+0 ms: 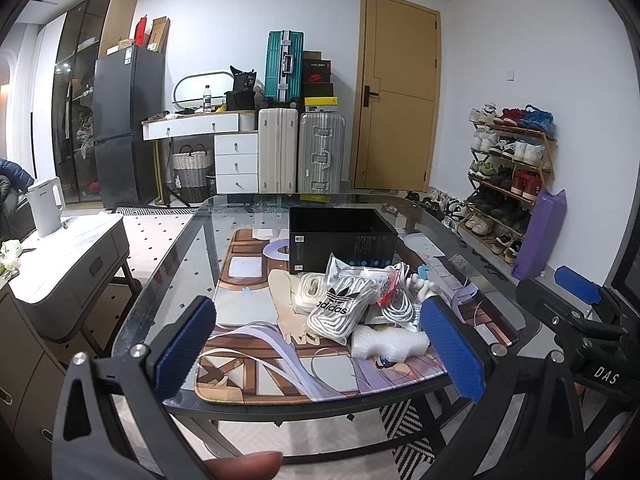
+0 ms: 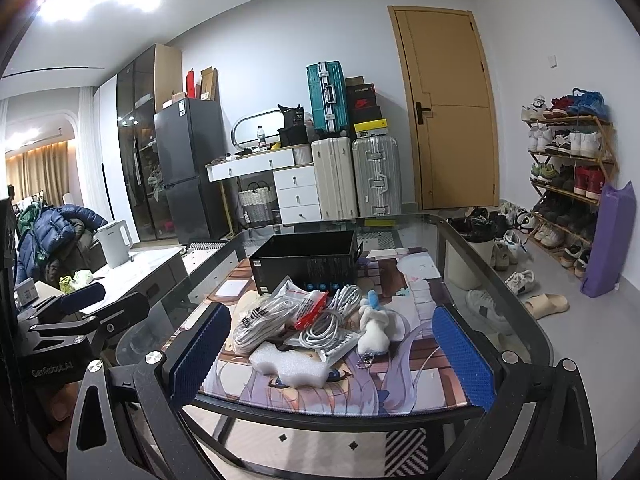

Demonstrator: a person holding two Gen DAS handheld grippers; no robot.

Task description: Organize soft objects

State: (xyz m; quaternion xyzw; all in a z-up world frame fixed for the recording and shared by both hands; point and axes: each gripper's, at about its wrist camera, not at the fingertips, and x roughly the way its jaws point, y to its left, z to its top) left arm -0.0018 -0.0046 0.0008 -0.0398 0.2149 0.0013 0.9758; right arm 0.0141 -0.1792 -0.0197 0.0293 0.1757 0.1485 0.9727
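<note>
- Suitcases, a yellow door and a loaded shoe rack line the far wall behind a glass-topped bench, which carries a printed mat.
- Heaped on the mat: a bagged pair of white laces marked adidas, a coil of white cable, a red-and-clear packet, a small plush toy and, nearest the edge, a white foam block.
- Just behind the heap stands an open black box, seemingly the place for them.
- Both tools hover short of the bench edge, the heap lying straight ahead and below.
- Left hand-held gripper: blue pads wide apart, holding nothing, the foam block framed between them.
- Right hand-held gripper: likewise spread and empty.
- Judged from both views, the foam block, its long axis crosswise to the fingers, is the closest pick; neither hand looks clearly nearer.
</note>
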